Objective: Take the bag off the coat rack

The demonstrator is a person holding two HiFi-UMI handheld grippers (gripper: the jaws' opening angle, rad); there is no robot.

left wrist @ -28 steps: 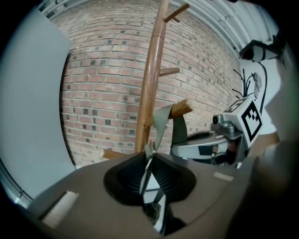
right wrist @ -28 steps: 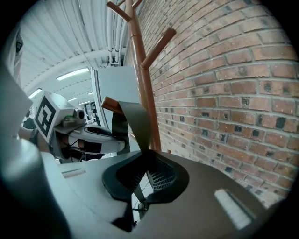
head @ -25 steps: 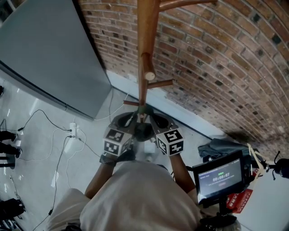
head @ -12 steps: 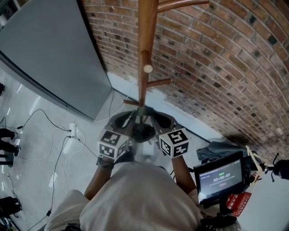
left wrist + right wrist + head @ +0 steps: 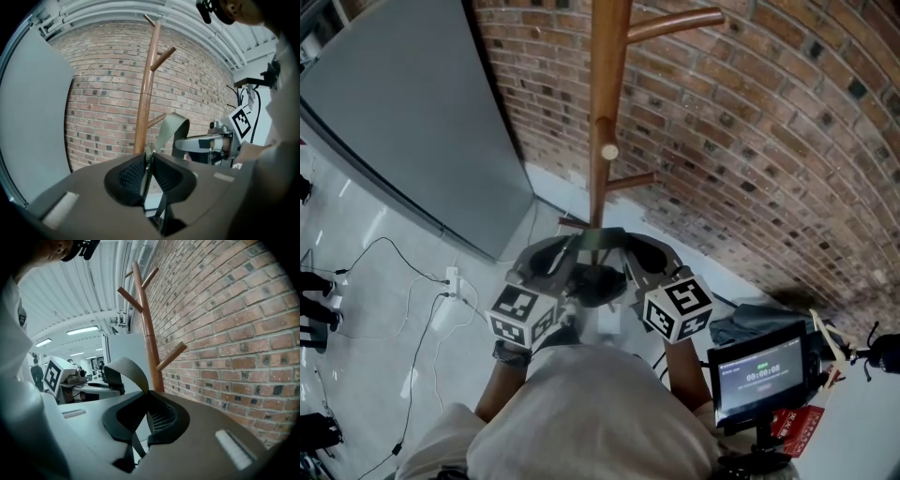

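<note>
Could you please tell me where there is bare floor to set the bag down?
Bare floor lies left, between the grey panel and the power strip. Crowded: the coat rack ahead, a dark bundle and a screen on the right.

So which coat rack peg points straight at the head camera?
The middle peg, showing its pale round end against the pole; the upper peg and lower peg both angle off rightwards.
</note>
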